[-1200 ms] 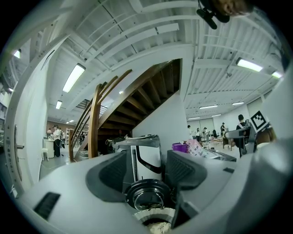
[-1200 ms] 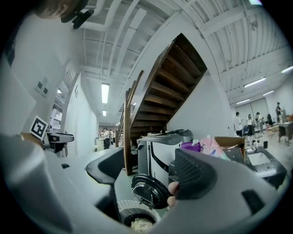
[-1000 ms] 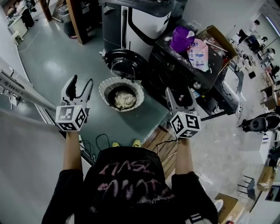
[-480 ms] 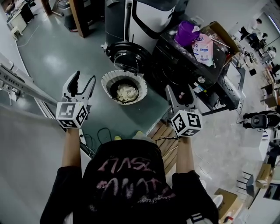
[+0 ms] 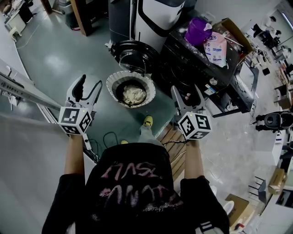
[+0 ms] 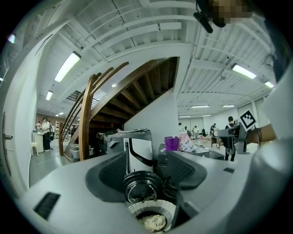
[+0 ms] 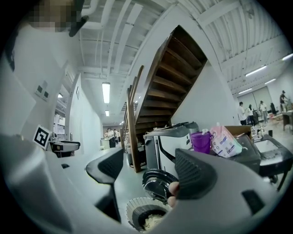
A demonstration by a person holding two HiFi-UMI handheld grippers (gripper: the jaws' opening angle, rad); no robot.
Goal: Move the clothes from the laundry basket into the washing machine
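The laundry basket (image 5: pixel 111 82), round with a white ribbed rim, stands on the green floor and holds a heap of cream clothes (image 5: pixel 133 94). Just behind it the washing machine's round black door (image 5: pixel 132 55) hangs open on the black machine (image 5: pixel 192 68). My left gripper (image 5: pixel 88 87) is held level to the left of the basket, open and empty. My right gripper (image 5: pixel 187 97) is to the basket's right, in front of the machine, also open and empty. Both gripper views look across the jaws at the basket (image 6: pixel 151 211) (image 7: pixel 137 211) and the door (image 6: pixel 142 187) (image 7: pixel 158 185).
A purple tub (image 5: pixel 198 31) and a pink packet (image 5: pixel 216 45) sit on top of the machine. A white and black appliance (image 5: pixel 155 13) stands behind the door. A yellow shoe (image 5: pixel 147 121), floor cables (image 5: pixel 107 137), a wooden pallet (image 5: pixel 171 141) and a metal rail (image 5: pixel 23 89) are near.
The person has stepped forward, one yellow shoe now showing ahead of the body. Both grippers have sunk a little and sit nearer the basket. Their jaws stand as before.
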